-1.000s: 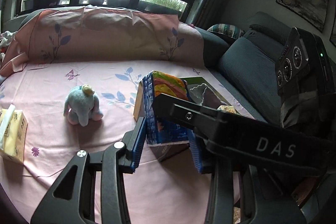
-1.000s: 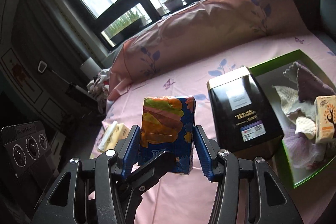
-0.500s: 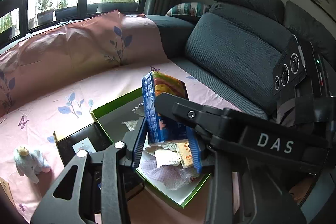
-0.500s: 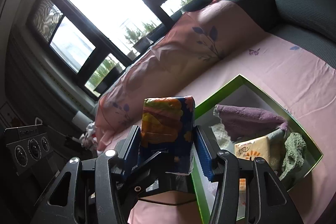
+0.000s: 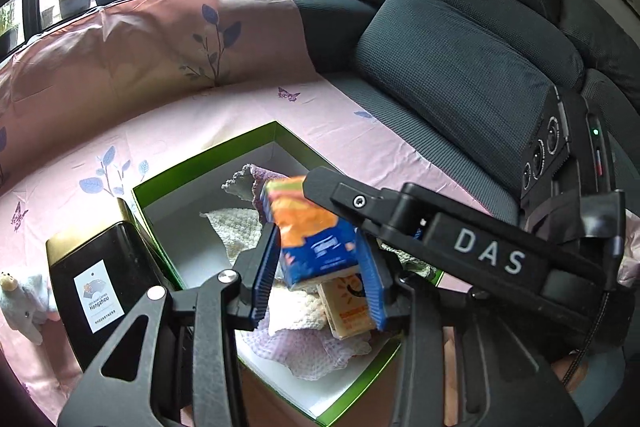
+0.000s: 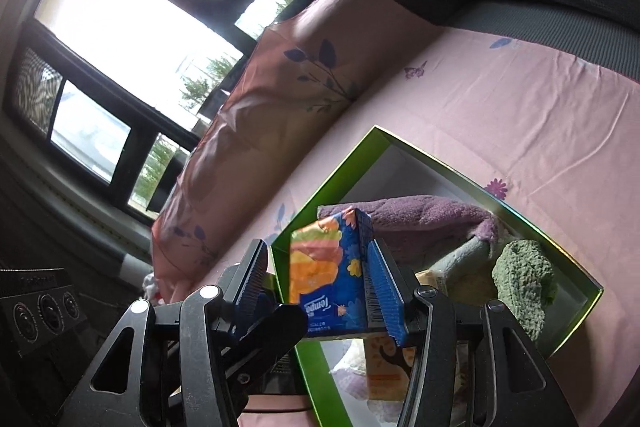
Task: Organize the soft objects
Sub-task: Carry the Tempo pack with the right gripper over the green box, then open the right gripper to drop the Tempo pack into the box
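Tissue pack (image 6: pixel 334 277) tilted, long axis near upright.

**Count of what lies on the pink sheet**

- One open green cardboard box (image 5: pixel 208 155) with a white inside, at the centre of the left wrist view.
- Two tissue packs: a blue-and-orange plastic-wrapped pack (image 5: pixel 316 247) above the box, and a cream pack with orange print (image 5: pixel 348 307) inside it at 5 o'clock.
- Four cloths in the box that can be told apart: a purple terry towel (image 6: pixel 420 219), a cream knitted cloth (image 5: pixel 236 231), a pale lilac waffle cloth (image 5: pixel 308 351) and a green knitted cloth (image 6: pixel 524 279). The heap may hide more.
- One black rectangular tin (image 5: pixel 100 267) with a gold rim, at 9 o'clock of the box.
- One pale blue plush elephant (image 5: pixel 24 299), at 9 o'clock of the tin.
- One pink leaf-printed sheet (image 5: pixel 360 131).
- Two grippers: the left gripper (image 5: pixel 316 235) and the right gripper (image 6: pixel 316 247).
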Demonstrator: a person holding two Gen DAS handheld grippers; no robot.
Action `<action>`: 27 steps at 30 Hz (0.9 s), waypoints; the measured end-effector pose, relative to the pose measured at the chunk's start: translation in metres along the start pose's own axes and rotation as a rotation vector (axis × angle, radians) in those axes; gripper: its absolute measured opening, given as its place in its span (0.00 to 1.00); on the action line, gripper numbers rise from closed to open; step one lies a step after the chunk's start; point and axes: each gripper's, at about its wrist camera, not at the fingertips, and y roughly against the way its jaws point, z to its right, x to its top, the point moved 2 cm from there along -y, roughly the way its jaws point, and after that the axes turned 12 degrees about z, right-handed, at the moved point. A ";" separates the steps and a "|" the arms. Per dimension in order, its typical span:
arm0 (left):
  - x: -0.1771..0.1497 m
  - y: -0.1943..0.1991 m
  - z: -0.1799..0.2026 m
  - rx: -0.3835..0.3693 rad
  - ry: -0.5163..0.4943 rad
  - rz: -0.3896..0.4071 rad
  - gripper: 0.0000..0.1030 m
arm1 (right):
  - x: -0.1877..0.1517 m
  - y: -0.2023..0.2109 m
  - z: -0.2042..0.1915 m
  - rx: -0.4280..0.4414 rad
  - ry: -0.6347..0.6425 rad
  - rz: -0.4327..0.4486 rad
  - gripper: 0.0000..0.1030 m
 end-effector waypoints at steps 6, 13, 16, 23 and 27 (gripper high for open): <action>0.001 0.027 -0.005 0.027 -0.005 0.036 0.49 | 0.004 0.020 0.004 -0.010 -0.014 0.054 0.66; -0.004 0.087 -0.029 0.079 0.036 0.123 0.73 | 0.001 0.042 -0.013 0.004 0.016 0.103 0.77; -0.009 0.114 -0.042 0.141 0.033 0.162 0.81 | -0.006 0.048 -0.032 0.020 0.064 0.118 0.82; -0.036 0.175 -0.089 0.281 0.100 0.211 0.83 | -0.037 0.056 -0.085 0.064 0.209 0.103 0.83; -0.063 0.205 -0.122 0.400 0.140 0.252 0.95 | -0.065 0.052 -0.122 0.085 0.313 0.056 0.83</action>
